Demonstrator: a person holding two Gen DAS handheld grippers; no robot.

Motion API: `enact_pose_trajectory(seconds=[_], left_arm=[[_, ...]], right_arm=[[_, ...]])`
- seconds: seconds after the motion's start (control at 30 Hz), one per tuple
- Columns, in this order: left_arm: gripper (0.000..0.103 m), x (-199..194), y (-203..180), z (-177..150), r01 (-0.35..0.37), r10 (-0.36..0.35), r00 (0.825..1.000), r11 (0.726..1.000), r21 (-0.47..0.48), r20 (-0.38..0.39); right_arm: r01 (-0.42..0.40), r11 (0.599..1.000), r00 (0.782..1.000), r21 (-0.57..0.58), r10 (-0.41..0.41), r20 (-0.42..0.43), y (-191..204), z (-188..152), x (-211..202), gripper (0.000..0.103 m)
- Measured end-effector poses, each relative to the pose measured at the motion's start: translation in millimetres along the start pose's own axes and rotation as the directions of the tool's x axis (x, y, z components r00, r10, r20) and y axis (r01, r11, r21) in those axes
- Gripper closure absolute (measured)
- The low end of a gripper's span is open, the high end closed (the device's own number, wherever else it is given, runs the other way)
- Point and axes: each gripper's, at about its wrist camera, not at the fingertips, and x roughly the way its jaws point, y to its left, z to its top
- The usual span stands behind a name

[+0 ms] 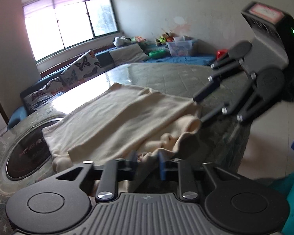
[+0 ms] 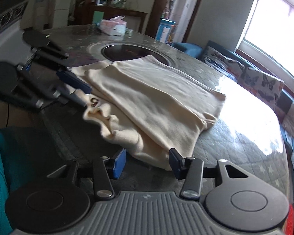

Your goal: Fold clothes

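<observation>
Left wrist view: a cream garment (image 1: 115, 117) lies on the grey quilted table (image 1: 166, 76), partly folded, one flat panel laid over the rest, its long axis running from the near left toward the far right. The left gripper (image 1: 147, 161) sits at the garment's near bunched edge, its blue pads narrowed around a ruffle of cloth; motion blur leaves it unclear whether the pads truly pinch the fabric or only bracket it. The right gripper (image 1: 198, 109) reaches in from the right, its fingers apart at the rolled right-hand end of the cloth. A dark round hob (image 1: 25, 152) is set into the table at the near left, partly under the garment.

Right wrist view: the same garment (image 2: 158, 99) stretches away toward the hob (image 2: 127, 53) on the far side. The right gripper (image 2: 147, 161) stands wide, its pads to either side of the near corner of the lower layer, apparently not closed on it. The left gripper (image 2: 82, 96) comes in from the left at the crumpled edge. Both tools sit at the same loose side, so any coming fold would likely carry that edge across the short axis.
</observation>
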Motion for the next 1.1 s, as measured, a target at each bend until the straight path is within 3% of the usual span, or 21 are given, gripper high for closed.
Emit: enact_pose_trajectory(seconds=[0.17, 0.33, 0.43, 0.5, 0.57, 0.6, 0.87, 0.9, 0.97, 1.1], left_arm=[[0.093, 3, 16, 13, -0.007, 0.010, 0.999, 0.997, -0.079, 0.030], [0.093, 9, 30, 21, -0.004, 0.008, 1.000, 0.990, -0.140, 0.029], [0.088, 11, 32, 17, -0.009, 0.011, 1.000, 0.988, -0.155, 0.012], [0.083, 8, 31, 11, -0.015, 0.015, 1.000, 0.987, -0.162, -0.001], [0.068, 4, 29, 4, -0.028, 0.026, 1.000, 0.988, -0.150, -0.010], [0.066, 1, 28, 0, -0.033, 0.032, 0.999, 0.989, -0.142, -0.015], [0.064, -5, 10, -22, -0.106, 0.107, 0.994, 0.994, 0.019, -0.016], [0.065, -3, 10, -24, -0.116, 0.117, 0.993, 0.993, 0.029, -0.018], [0.087, -2, 12, -27, -0.136, 0.137, 0.990, 0.990, 0.034, -0.026], [0.097, -9, 21, -26, -0.140, 0.140, 0.990, 0.990, -0.025, -0.013]], right_arm=[[-0.008, 0.999, 0.999, -0.051, 0.009, 0.030, 6, 6, 9, 0.054], [-0.025, 0.999, 0.998, -0.024, 0.027, 0.062, -2, 18, 26, 0.059], [-0.082, 0.996, 0.996, 0.037, 0.080, 0.050, -11, 24, 36, 0.077], [-0.097, 0.994, 0.994, 0.056, 0.094, 0.051, -14, 27, 37, 0.083], [-0.114, 0.988, 0.993, 0.103, 0.109, 0.053, -22, 30, 36, 0.087], [-0.119, 0.986, 0.992, 0.119, 0.113, 0.056, -25, 33, 35, 0.088], [-0.120, 0.981, 0.990, 0.150, 0.106, 0.095, -37, 48, 34, 0.091], [-0.119, 0.981, 0.990, 0.154, 0.106, 0.094, -37, 49, 35, 0.091], [-0.118, 0.981, 0.990, 0.157, 0.104, 0.094, -36, 48, 35, 0.093], [-0.114, 0.981, 0.990, 0.154, 0.099, 0.100, -31, 46, 31, 0.094]])
